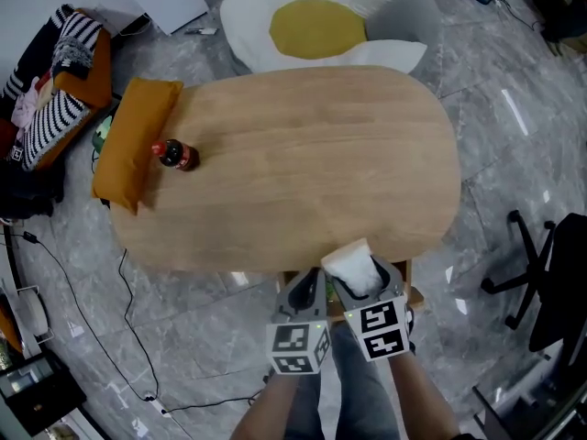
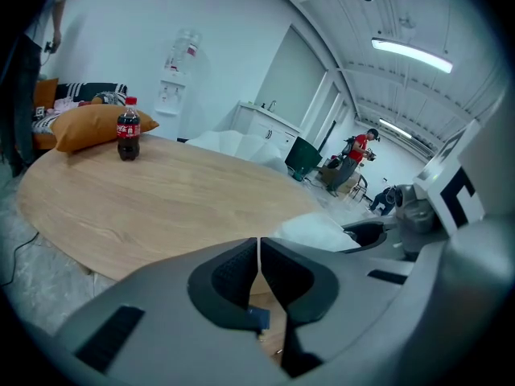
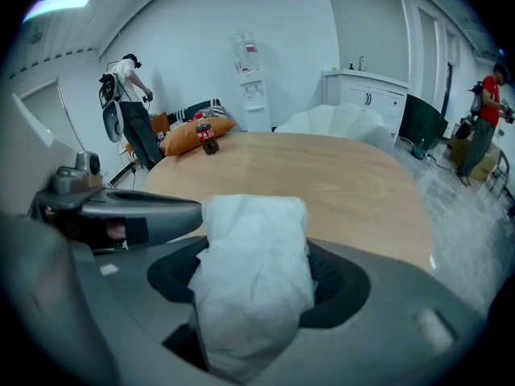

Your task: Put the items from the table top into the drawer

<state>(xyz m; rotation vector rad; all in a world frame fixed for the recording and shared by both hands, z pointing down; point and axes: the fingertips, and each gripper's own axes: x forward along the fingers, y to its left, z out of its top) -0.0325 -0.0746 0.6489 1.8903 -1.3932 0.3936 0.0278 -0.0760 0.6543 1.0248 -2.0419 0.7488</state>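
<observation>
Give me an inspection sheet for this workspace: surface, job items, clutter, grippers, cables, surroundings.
Surface: wooden table, mostly bare.
Job's things: cola bottle upright near the table's left end; white packet off the table, in the right gripper.
Clutter: orange cushion on the table's left edge, beside the bottle.
Grippers: left gripper shut, nothing between its jaws; right gripper shut on the white packet.
Cables: black cable on the floor, left.
Surroundings: white flower-shaped cushion beyond the table; black chair right; striped clothes left.

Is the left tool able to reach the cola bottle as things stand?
Probably yes: the left tool is shut and empty, and only bare table lies between it and the cola bottle, though it stands far across.
</observation>
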